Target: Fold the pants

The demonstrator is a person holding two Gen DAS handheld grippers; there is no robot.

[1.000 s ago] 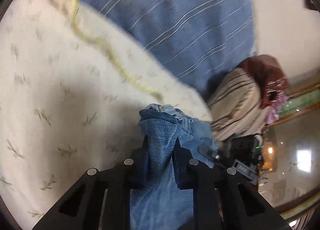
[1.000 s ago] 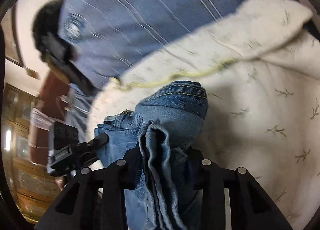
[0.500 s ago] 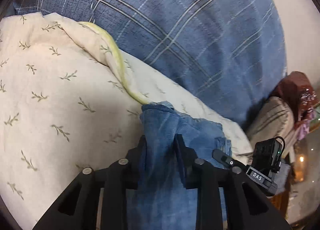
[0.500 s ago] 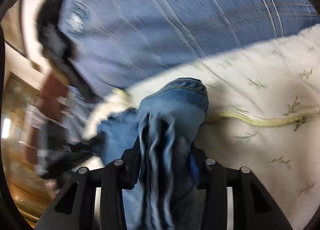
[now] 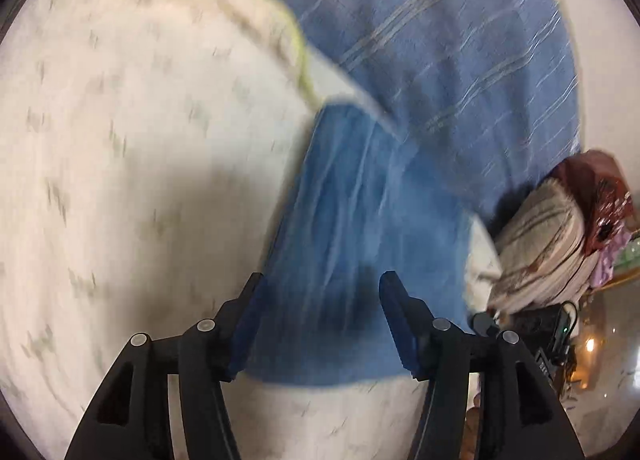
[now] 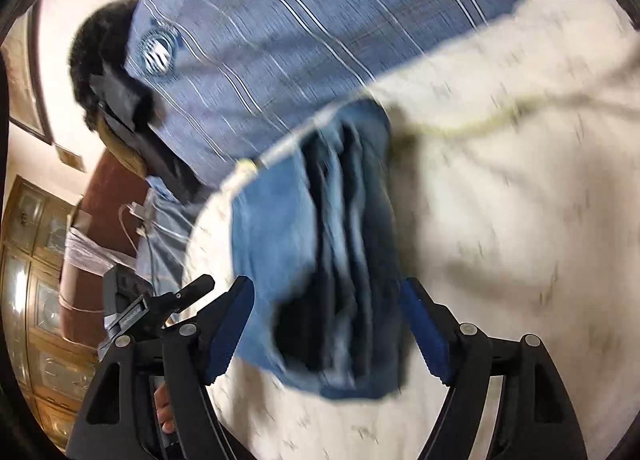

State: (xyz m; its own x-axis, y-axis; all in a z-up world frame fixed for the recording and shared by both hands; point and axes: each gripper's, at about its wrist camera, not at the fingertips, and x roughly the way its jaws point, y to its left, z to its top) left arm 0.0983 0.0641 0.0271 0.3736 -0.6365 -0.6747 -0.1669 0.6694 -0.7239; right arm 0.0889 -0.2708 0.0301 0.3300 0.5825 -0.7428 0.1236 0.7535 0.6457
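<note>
Both grippers, left gripper [image 5: 322, 324] and right gripper [image 6: 326, 330], gape over jeans [image 5: 360, 244] lying lengthwise away.

Left black two-finger gripper with blue-padded fingers [image 5: 322, 320]: jaws spread wide, nothing clamped (frame is motion-blurred). Right black two-finger gripper with blue pads [image 6: 326, 328]: jaws equally wide apart, nothing clamped. Both point forward and down. In the right wrist view the left gripper shows side-on at lower left, with the person's fingers [image 6: 166, 406] wrapped on a handle below it.
</note>
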